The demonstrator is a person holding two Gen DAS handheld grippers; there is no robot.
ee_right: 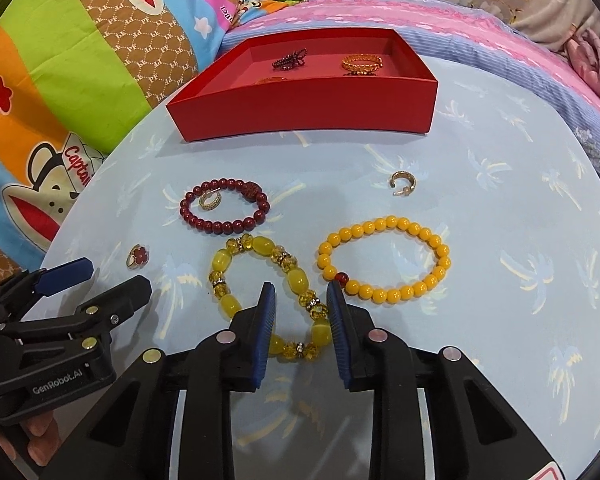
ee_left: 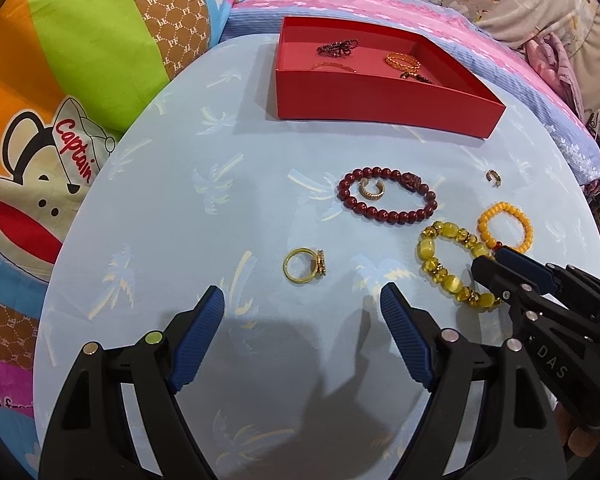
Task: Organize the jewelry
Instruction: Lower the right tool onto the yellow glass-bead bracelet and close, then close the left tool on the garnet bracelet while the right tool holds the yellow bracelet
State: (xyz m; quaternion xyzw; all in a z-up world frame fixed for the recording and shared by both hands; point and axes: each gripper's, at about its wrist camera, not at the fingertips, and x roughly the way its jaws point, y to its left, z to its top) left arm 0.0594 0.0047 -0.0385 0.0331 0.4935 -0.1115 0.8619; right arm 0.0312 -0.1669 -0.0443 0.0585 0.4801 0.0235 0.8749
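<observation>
Progress is partial: the red box [ee_right: 308, 108] at the far side of the worktop [ee_left: 180, 208] already holds a few pieces, among them a dark beaded item [ee_right: 289, 58] and a gold bangle [ee_right: 362, 62]. Left outside on the worktop are a dark red bead bracelet [ee_right: 224, 208] with a small gold ring [ee_right: 210, 200] lying inside its loop, a yellow stone bracelet [ee_right: 266, 296], an orange bead bracelet [ee_right: 384, 260], a gold hoop [ee_right: 403, 183] and a ring with a red flower [ee_right: 138, 257]. The right claw [ee_right: 300, 292] straddles the near right part of the yellow stone bracelet, its jaws narrowed but not visibly pressing the beads. The left claw [ee_left: 302, 304] stands wide open and empty, near the flower ring.
</observation>
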